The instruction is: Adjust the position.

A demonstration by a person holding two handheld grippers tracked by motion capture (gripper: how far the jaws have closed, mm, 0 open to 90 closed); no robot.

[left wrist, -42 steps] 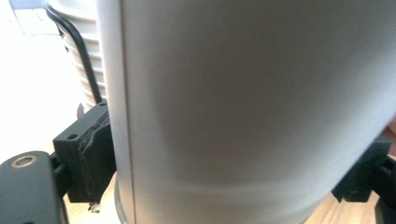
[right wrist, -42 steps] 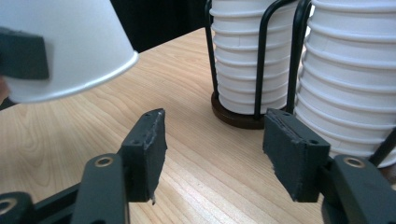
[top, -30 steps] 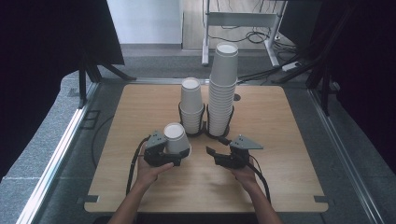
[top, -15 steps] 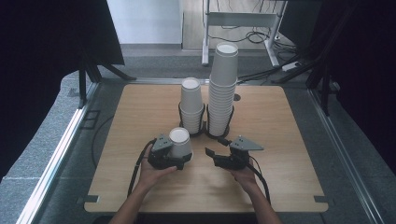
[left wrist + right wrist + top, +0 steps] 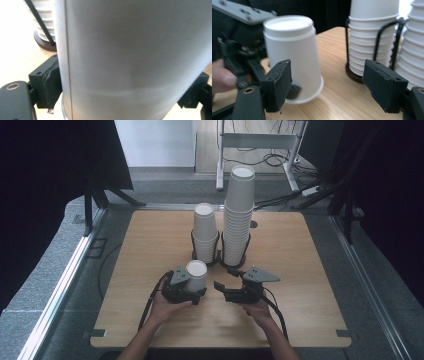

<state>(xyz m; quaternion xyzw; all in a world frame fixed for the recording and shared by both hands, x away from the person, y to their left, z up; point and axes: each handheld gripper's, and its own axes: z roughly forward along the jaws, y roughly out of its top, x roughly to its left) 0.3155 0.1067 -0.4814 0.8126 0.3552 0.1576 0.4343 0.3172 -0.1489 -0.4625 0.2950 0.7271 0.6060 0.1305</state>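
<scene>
One upside-down paper cup [image 5: 196,275] sits clamped in the left hand-held gripper [image 5: 186,292] at the table's [image 5: 310,270] near middle; the right hand-held gripper [image 5: 223,290], jaws just opening, stands empty beside it. Both stacks [image 5: 237,215] wait beyond.

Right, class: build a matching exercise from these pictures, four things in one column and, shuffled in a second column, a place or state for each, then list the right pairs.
Things:
1. single paper cup
2. taller cup stack
3. shorter cup stack
4. right gripper

Places or states:
A. jaws open, nothing between them
B. upside down, between the jaws of the left gripper
C. in a wire holder, at the left of the pair
D. in a wire holder, at the right of the pair

Pairs: 1-B, 2-D, 3-C, 4-A
</scene>
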